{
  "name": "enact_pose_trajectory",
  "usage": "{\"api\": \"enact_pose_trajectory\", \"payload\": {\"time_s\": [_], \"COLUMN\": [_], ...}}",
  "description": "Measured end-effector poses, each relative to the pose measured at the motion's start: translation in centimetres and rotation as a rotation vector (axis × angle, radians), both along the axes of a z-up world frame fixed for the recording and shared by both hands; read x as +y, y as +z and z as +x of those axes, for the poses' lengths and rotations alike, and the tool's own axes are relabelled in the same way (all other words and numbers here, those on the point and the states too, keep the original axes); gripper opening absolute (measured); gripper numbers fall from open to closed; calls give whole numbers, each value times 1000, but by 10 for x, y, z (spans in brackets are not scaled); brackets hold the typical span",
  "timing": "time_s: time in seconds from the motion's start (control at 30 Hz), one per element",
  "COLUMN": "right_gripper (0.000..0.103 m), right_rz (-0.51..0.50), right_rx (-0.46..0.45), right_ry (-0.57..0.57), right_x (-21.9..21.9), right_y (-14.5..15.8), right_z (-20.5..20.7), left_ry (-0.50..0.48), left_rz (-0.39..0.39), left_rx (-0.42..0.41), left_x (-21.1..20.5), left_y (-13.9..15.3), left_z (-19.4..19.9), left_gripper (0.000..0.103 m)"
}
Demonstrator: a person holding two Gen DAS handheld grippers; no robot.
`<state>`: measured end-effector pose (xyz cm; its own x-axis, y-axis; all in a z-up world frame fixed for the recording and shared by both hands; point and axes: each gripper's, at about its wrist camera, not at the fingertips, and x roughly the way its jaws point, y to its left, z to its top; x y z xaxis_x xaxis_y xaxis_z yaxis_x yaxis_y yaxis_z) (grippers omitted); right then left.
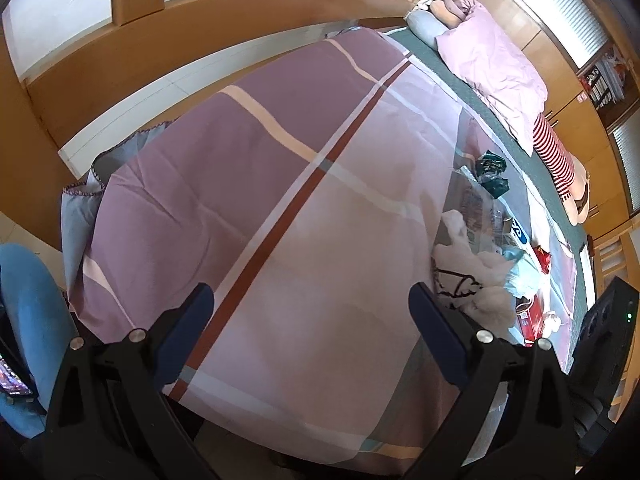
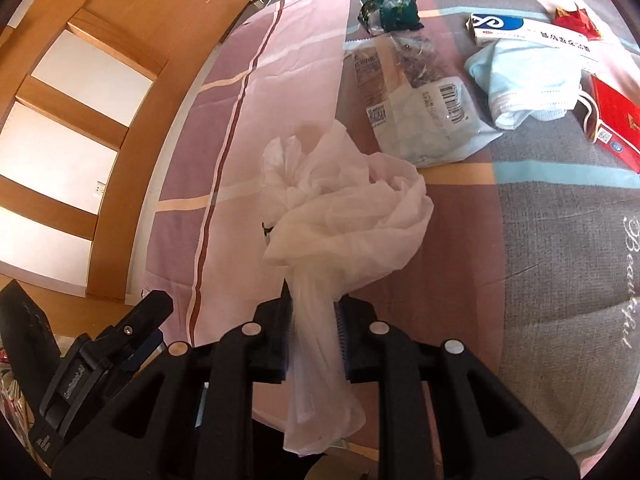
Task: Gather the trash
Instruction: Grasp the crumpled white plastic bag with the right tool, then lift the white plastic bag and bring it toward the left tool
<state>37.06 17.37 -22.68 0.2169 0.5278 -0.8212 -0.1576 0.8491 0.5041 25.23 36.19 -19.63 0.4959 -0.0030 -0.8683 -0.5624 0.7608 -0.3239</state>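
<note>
- While the right tongs (image 2: 312, 312) pinch the twisted neck of a thin white plastic bag (image 2: 344, 208), the bag's crumpled body billows out ahead of the fingers and its loose tail hangs down between the arms of the tool.
- Left tongs (image 1: 310, 308) stand wide apart with nothing between them — only the bedspread shows in the gap.
- Just beyond the bag, on the bed, lies a clear plastic wrapper (image 2: 416, 96) with a barcode and printed labels, flat on the cover.
- Past that wrapper sits a crumpled dark green foil wrapper (image 2: 390, 8), near the far edge of the striped sheet.
- To the right of the clear wrapper a pale blue face mask (image 2: 520, 80) lies bunched, its upper edge touching a white and blue carton (image 2: 520, 32).
- A red box (image 2: 612, 116) lies just beside the mask, and a crumpled red wrapper (image 2: 576, 20) rests beyond the carton.
- All of this trash sits on the bedspread (image 1: 280, 184), a pink and mauve cover with cream and rust stripes; from the left view the pile shows clustered at the right side of the bed.
- Farther off, a pink quilt (image 1: 492, 68) is heaped along the bed's far side — a wooden wardrobe (image 1: 568, 80) stands behind it.
</note>
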Motion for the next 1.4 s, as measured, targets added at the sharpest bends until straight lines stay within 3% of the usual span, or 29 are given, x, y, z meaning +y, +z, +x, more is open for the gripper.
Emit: {"api": "enact_pose_trajectory", "payload": {"time_s": [0.23, 0.77, 1.1, 1.4], "right_gripper": [35, 37, 66, 70], "right_rz": [-6, -3, 12, 29], "right_rx": [3, -39, -53, -60], "right_ry": [-35, -84, -157, -220], "right_x": [-9, -15, -27, -38], "right_y": [-1, 8, 12, 15], "right_z": [1, 2, 4, 5], "left_ry": [-1, 10, 13, 12], "left_rz": [-4, -22, -31, -33], "left_rx": [12, 26, 41, 48], "left_x": [0, 5, 4, 3], "left_y": [-2, -7, -10, -11], "left_z": [-2, -4, -5, -4], "left_gripper": [97, 97, 97, 97]}}
